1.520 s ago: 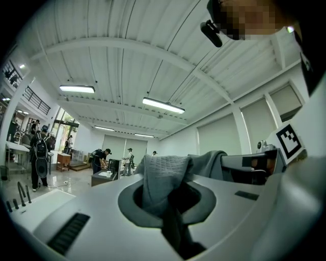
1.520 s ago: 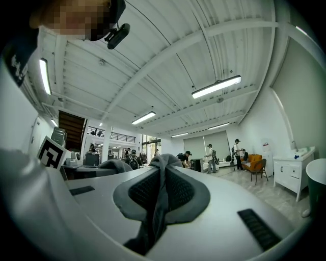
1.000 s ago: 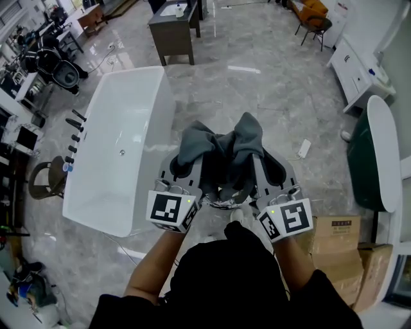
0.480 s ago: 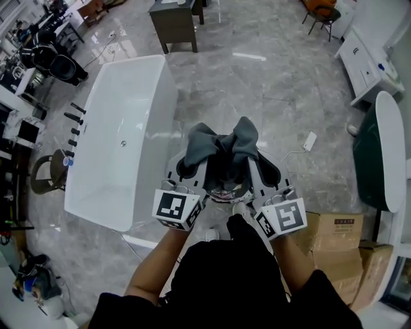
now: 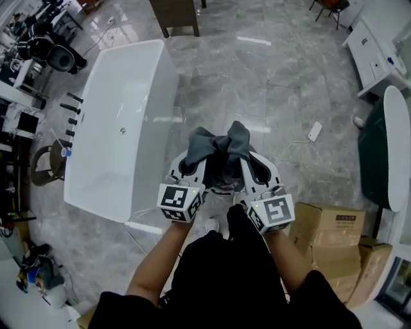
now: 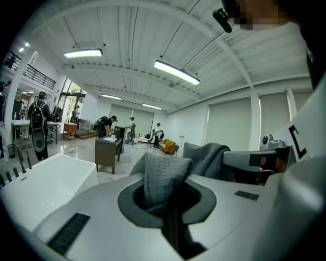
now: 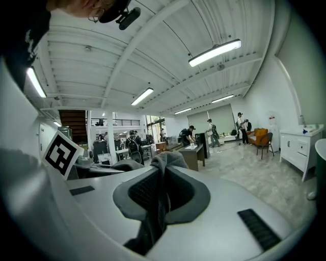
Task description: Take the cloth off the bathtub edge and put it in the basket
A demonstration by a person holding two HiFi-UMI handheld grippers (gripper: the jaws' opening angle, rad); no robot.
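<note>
A dark grey cloth point(image 5: 218, 149) hangs bunched between my two grippers, held up in front of the person's body above the floor. My left gripper point(image 5: 191, 162) is shut on the cloth's left end point(image 6: 164, 176), which sticks up out of the jaws. My right gripper point(image 5: 252, 165) is shut on the right end point(image 7: 162, 165), pinched between the dark pads. The white bathtub point(image 5: 122, 125) stands to the left, its near rim point(image 5: 168, 96) bare. No basket shows in any view.
Cardboard boxes point(image 5: 331, 228) lie on the floor to the right, beside a dark green tub point(image 5: 379, 154). A white power strip point(image 5: 314, 132) with its cord lies on the marble floor ahead. Black taps point(image 5: 69, 109) line the bathtub's far side. A dark desk point(image 5: 176, 13) stands beyond.
Both grippers, still holding the cloth, have drawn back from the bathtub. The bathtub and desk have slid up and away in the head view, and the boxes show more at right.
</note>
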